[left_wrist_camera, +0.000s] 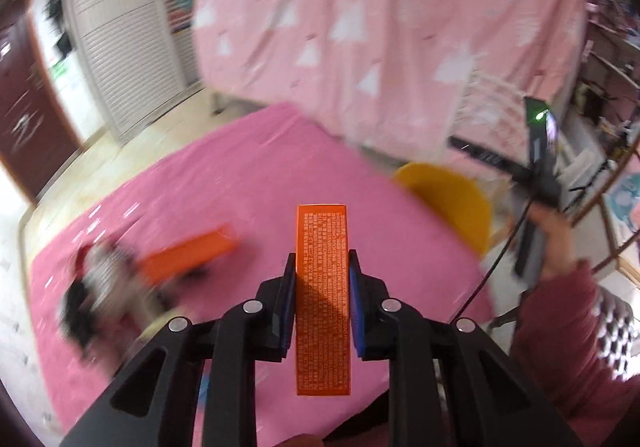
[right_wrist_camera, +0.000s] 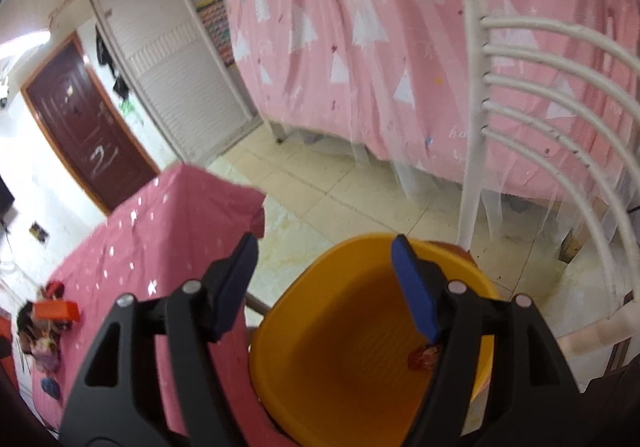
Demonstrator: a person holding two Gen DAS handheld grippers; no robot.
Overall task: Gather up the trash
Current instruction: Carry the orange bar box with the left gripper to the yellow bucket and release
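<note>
The left gripper (left_wrist_camera: 322, 261) is clamped on a long orange box (left_wrist_camera: 323, 299), pads pressing both narrow sides, the box standing lengthwise between them above the pink tablecloth (left_wrist_camera: 248, 183). Over on the right, the right gripper (right_wrist_camera: 324, 247) hangs with its jaws spread apart and nothing between them, poised right over the yellow bin (right_wrist_camera: 352, 351). Down inside that bin sits one small reddish wrapper (right_wrist_camera: 423, 359) against the wall.

The table wears a pink cloth with little silver flecks; beyond it, pale floor tiles (right_wrist_camera: 340, 191), a bed draped in pink fabric with white trees (right_wrist_camera: 360, 47), a white slatted wardrobe (right_wrist_camera: 176, 63) and a dark brown door (right_wrist_camera: 84, 115). A white chair back (right_wrist_camera: 532, 87) stands beside the bin.

The left view catches a second orange box (left_wrist_camera: 188, 255), blurred, beside a dark heap of scraps (left_wrist_camera: 96, 295), plus the person's maroon sleeve (left_wrist_camera: 560, 327). The right view alone looks into the bin.
</note>
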